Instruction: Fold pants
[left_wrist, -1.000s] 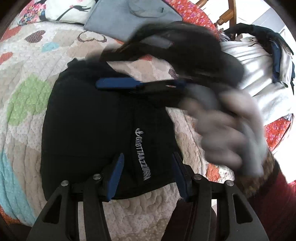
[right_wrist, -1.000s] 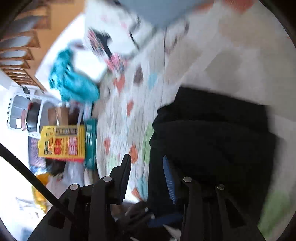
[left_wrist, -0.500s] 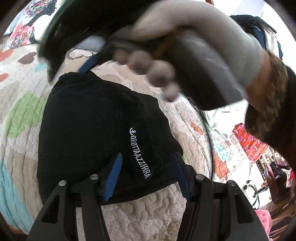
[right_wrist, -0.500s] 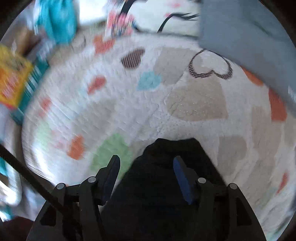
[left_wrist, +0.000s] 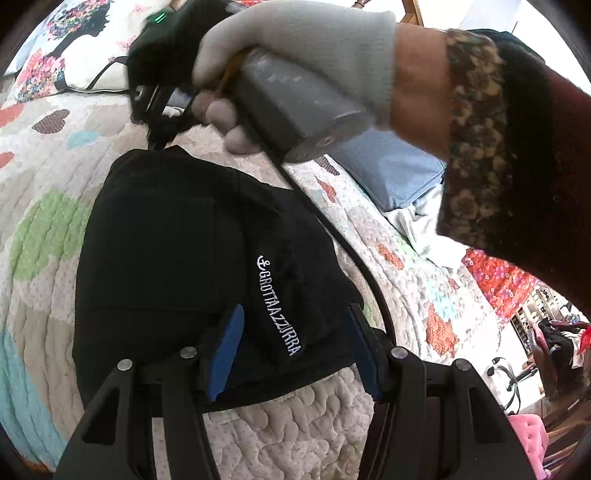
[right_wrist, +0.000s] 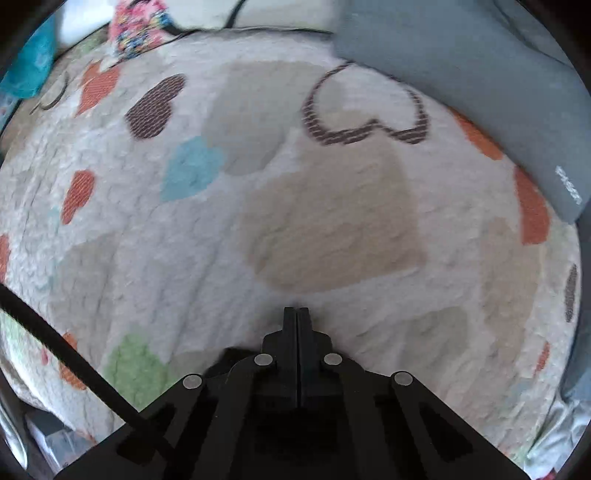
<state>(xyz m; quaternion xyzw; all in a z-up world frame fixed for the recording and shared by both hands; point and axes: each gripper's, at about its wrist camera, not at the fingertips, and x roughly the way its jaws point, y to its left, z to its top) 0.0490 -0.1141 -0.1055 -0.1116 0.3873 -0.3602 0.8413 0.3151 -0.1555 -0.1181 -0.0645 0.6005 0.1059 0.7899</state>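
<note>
Since half a second ago the right gripper has pressed its fingers together and swung off the pants, which then filled the lower part of its view; now only a dark sliver of cloth shows beside its left linkage, and nothing is pinched between the tips. In the left wrist view the gloved right hand has drawn up and back toward the pillow, its grey handle and trailing black cable crossing above the garment.

The left gripper stays spread wide, blue pads either side of the near edge of the pants, holding nothing. The black pants lie folded into a compact block on the quilt, with white lettering running along the fold between the two fingers.

Ahead of the right gripper the quilt shows patchwork hearts in brown, teal, orange and green. A folded grey garment lies at its far right edge; in the left view the same blue-grey piece sits beyond the pants, under the wrist. A floral pillow lies at the head of the bed.
</note>
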